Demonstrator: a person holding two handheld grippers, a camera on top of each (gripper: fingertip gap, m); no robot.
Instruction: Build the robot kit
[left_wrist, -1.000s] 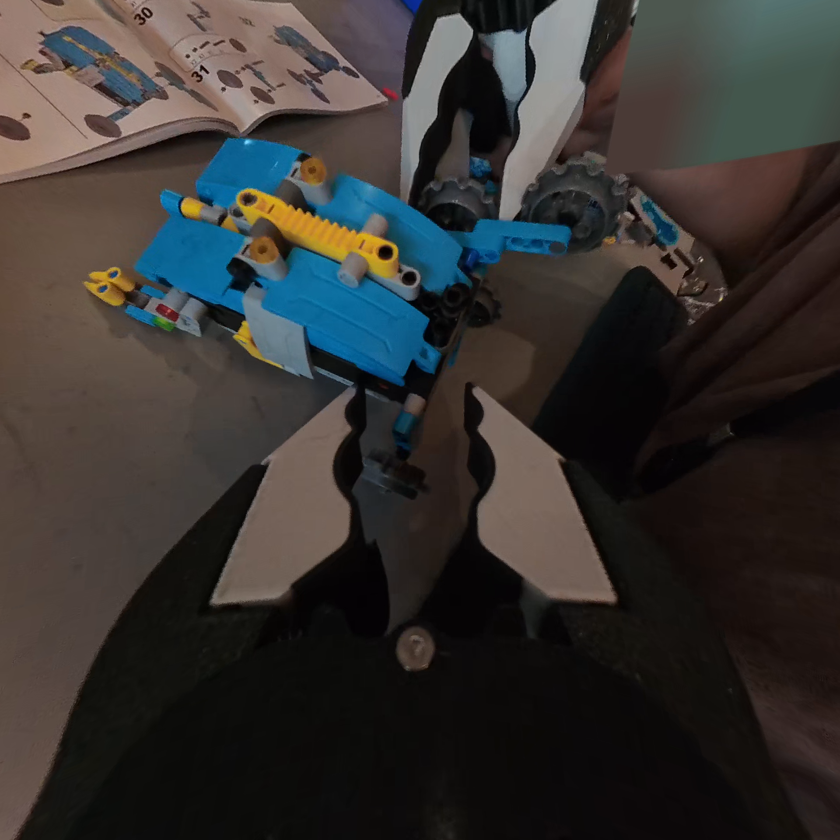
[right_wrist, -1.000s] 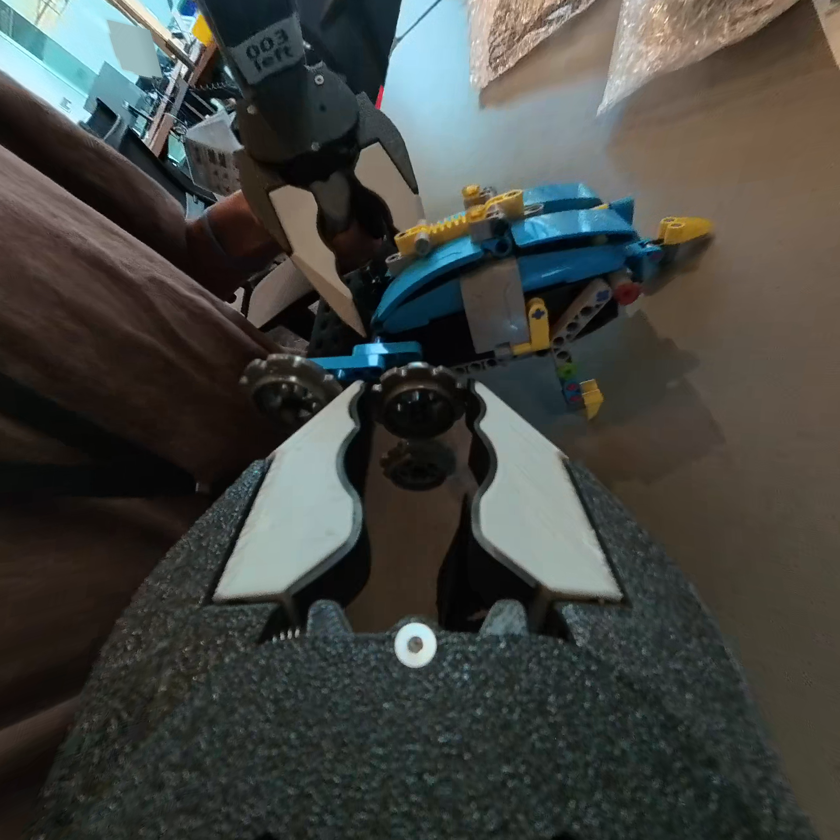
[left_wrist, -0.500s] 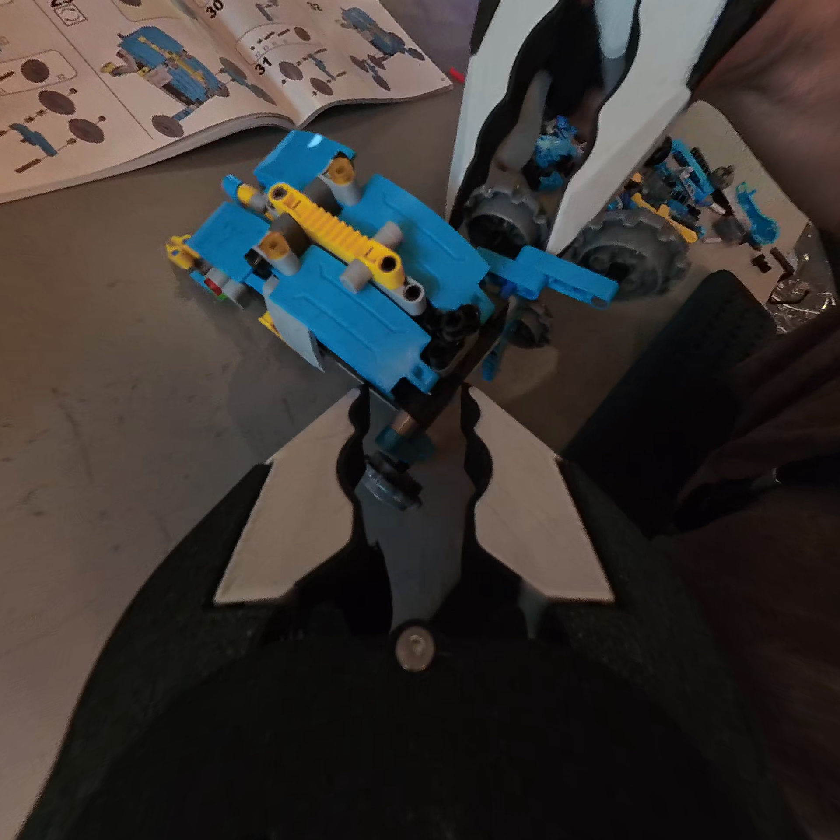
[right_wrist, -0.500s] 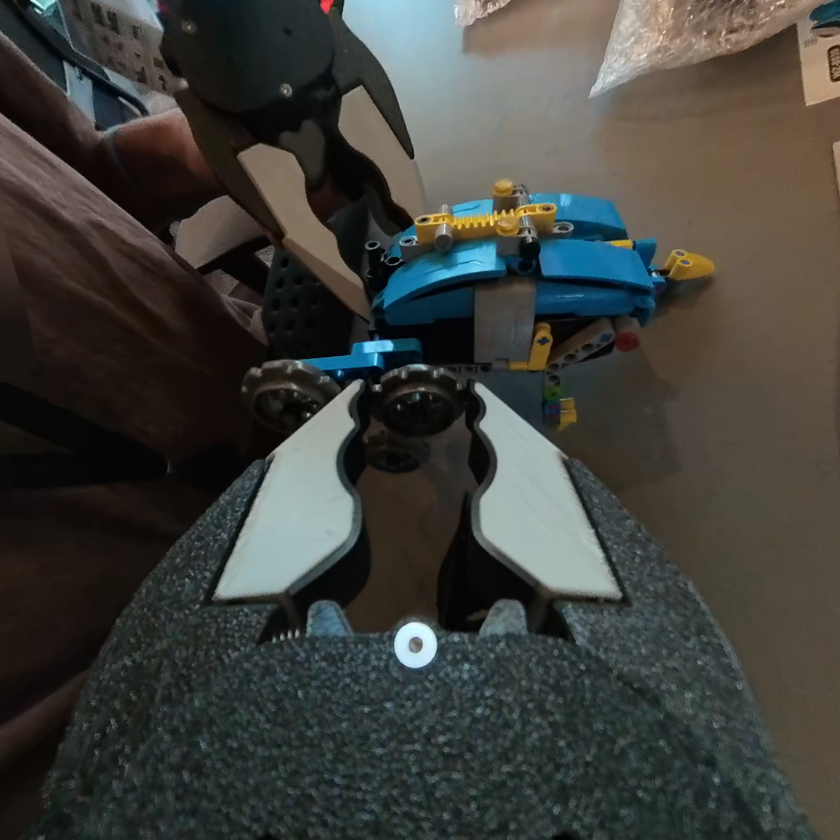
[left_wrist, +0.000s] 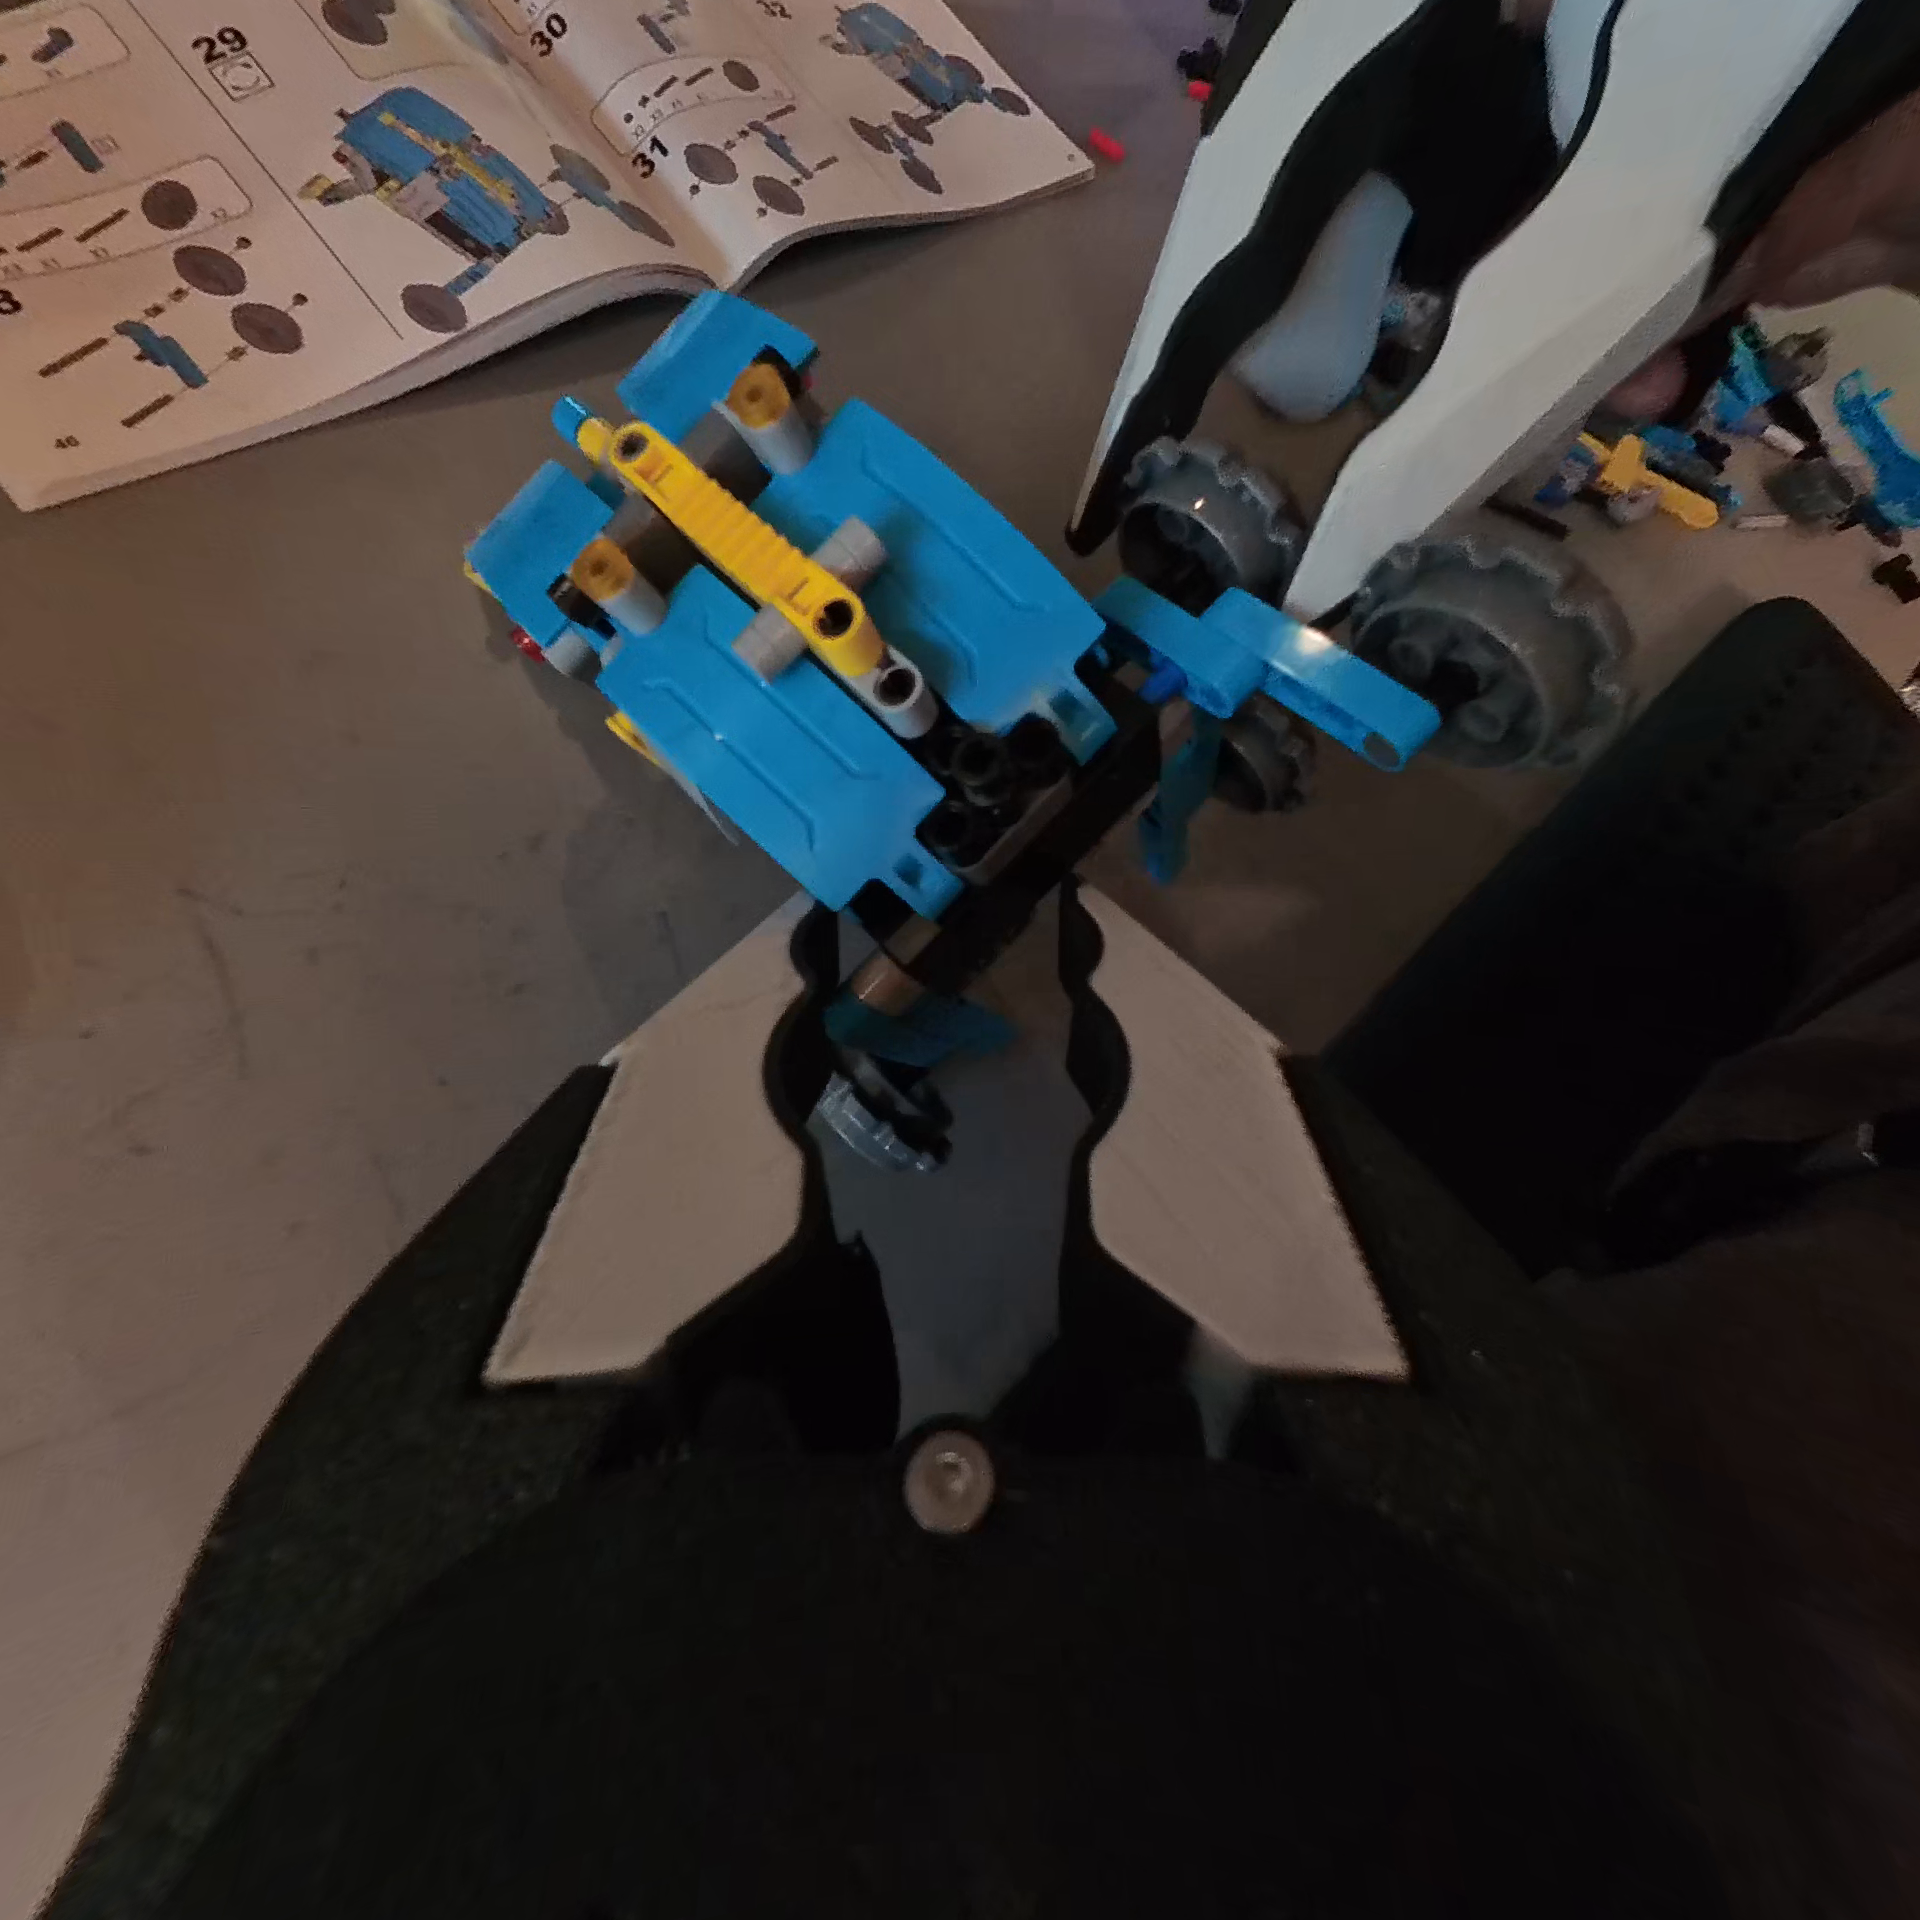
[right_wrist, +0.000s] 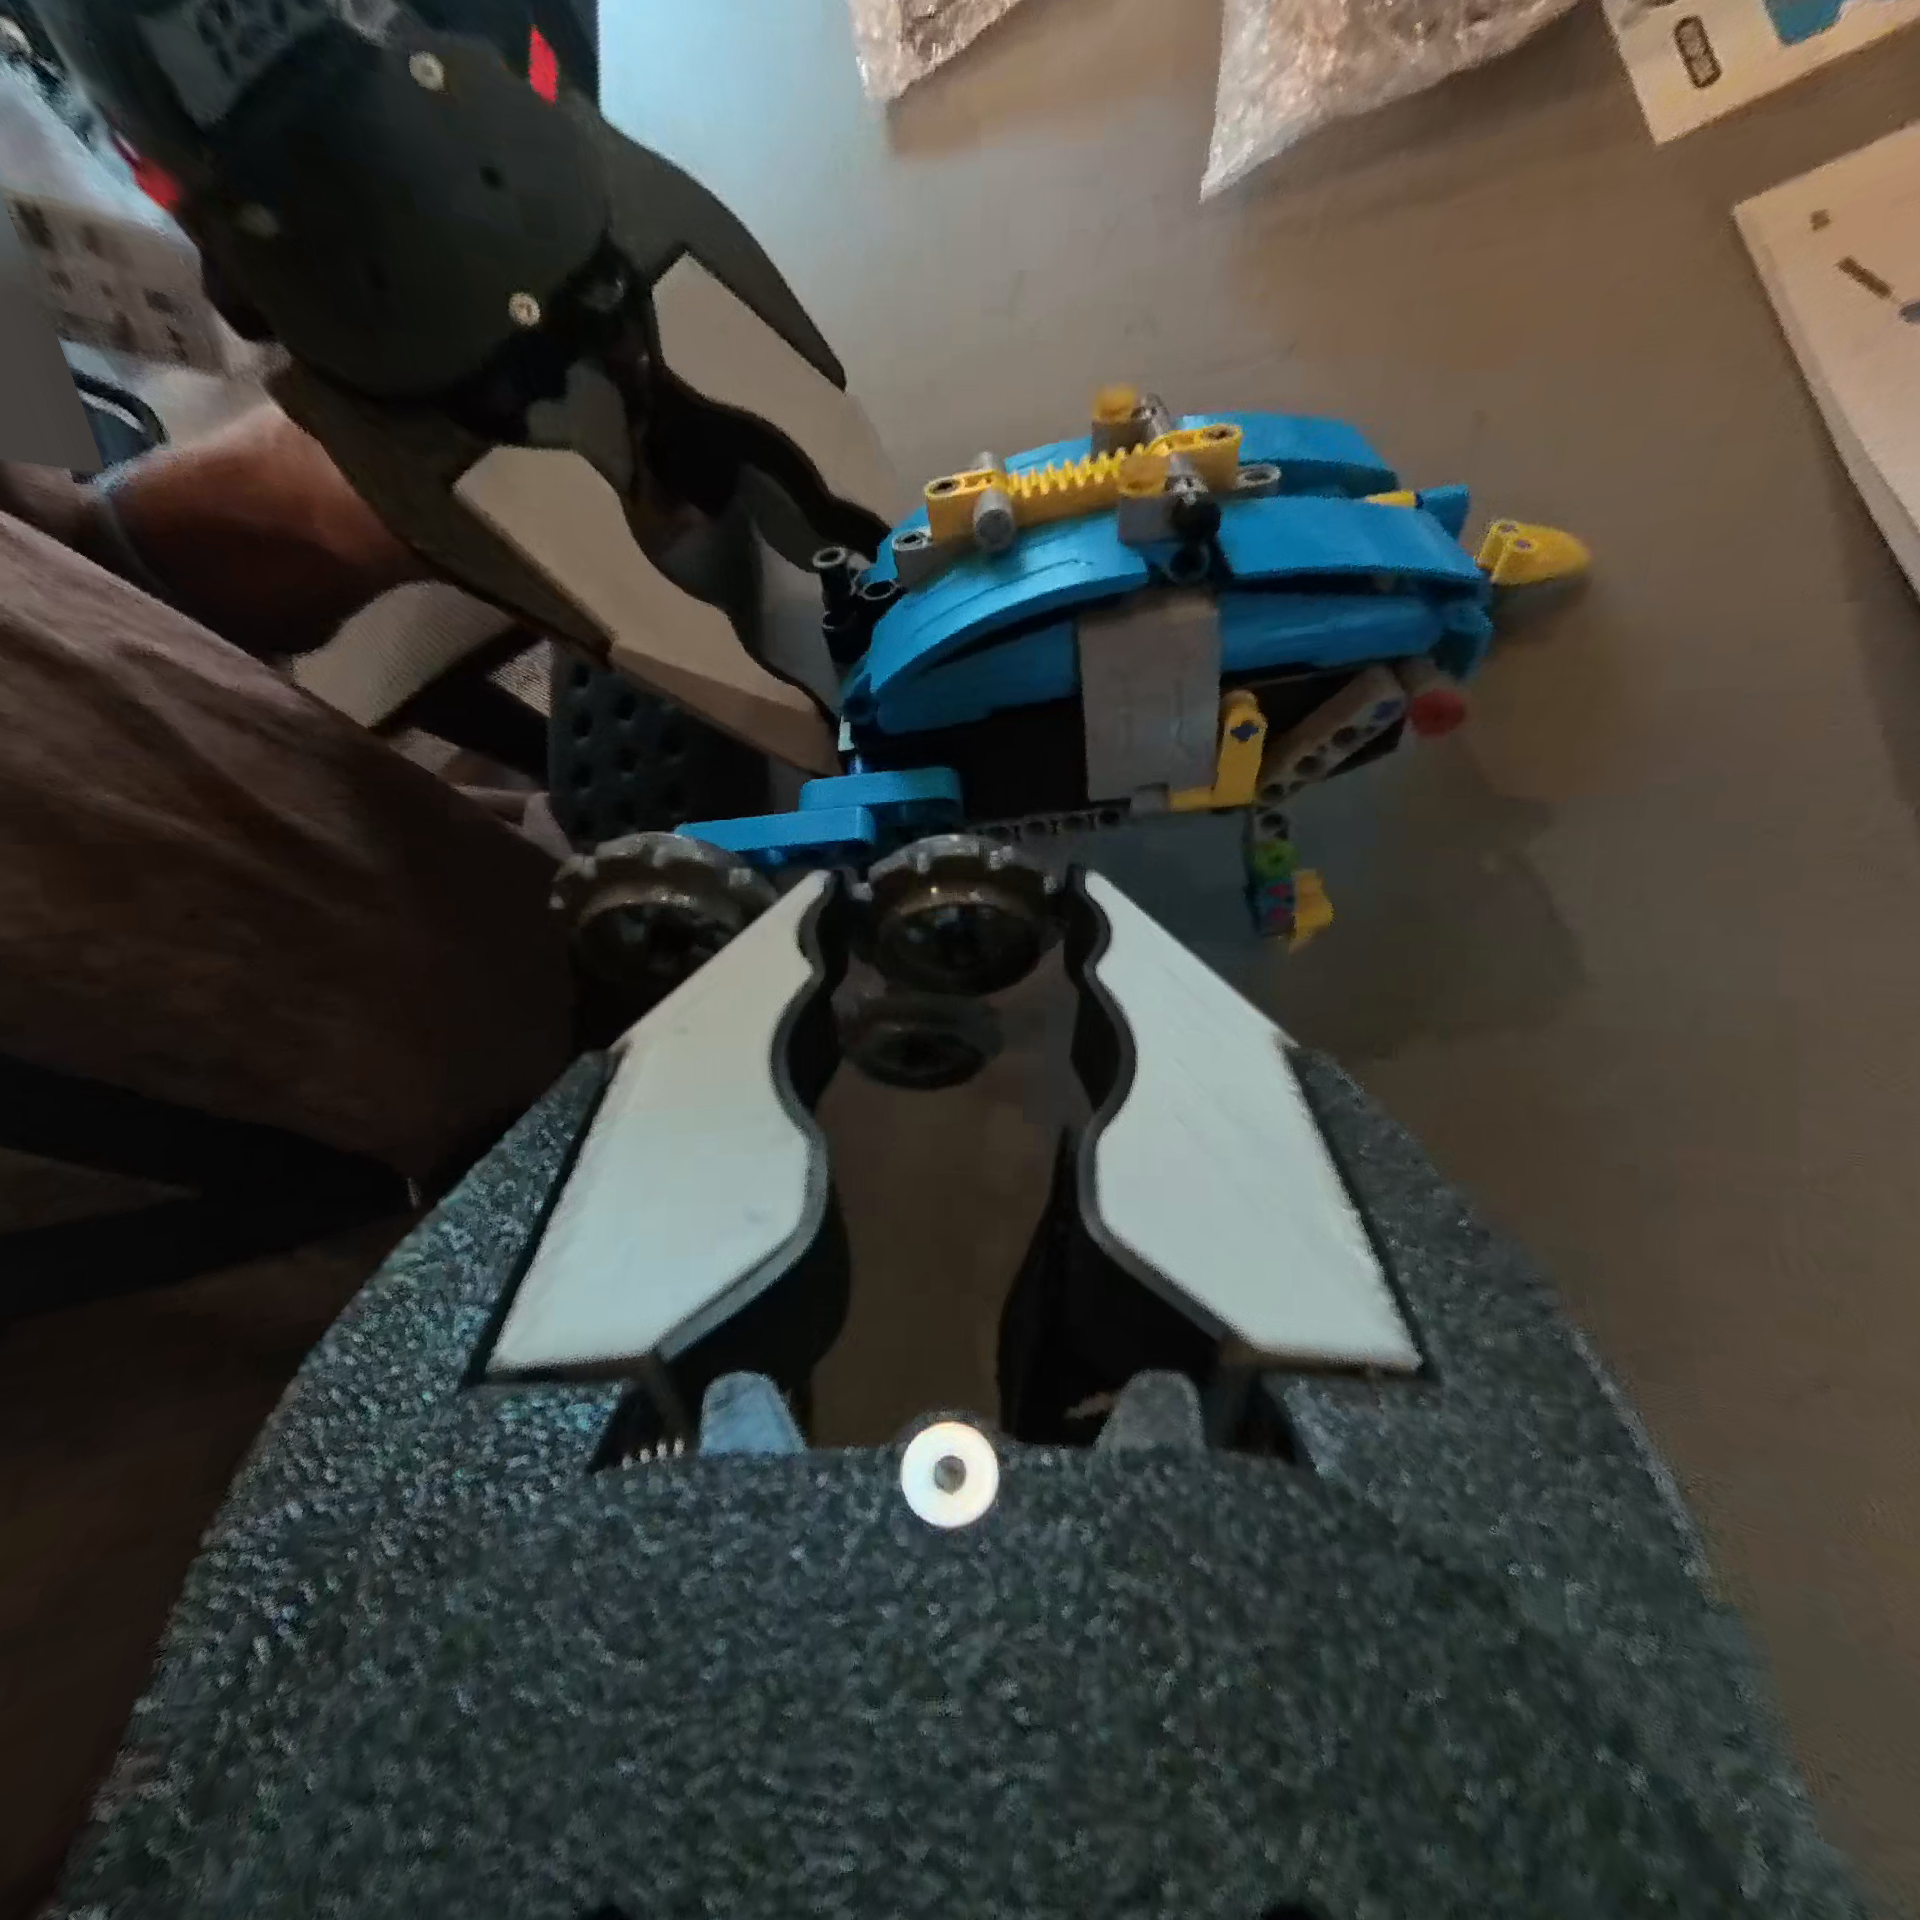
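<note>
One blue brick-built model (left_wrist: 800, 644) lies just ahead of the left fingers (left_wrist: 686, 1143). Three grey toothed wheels show: one (right_wrist: 956, 925) between the right fingers (right_wrist: 1226, 1153), one (right_wrist: 660, 899) left of them, and a smaller one (right_wrist: 914, 1034) below. One open instruction booklet (left_wrist: 312, 218) lies beyond the model.

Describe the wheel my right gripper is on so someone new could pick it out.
Start at the blue and yellow brick vehicle on the grey table. A blue beam sticks out of its rear, carrying two grey toothed wheels. Yours is the wheel nearer the vehicle, caught between the right gripper fingertips; the other wheel sits outside them.
</note>
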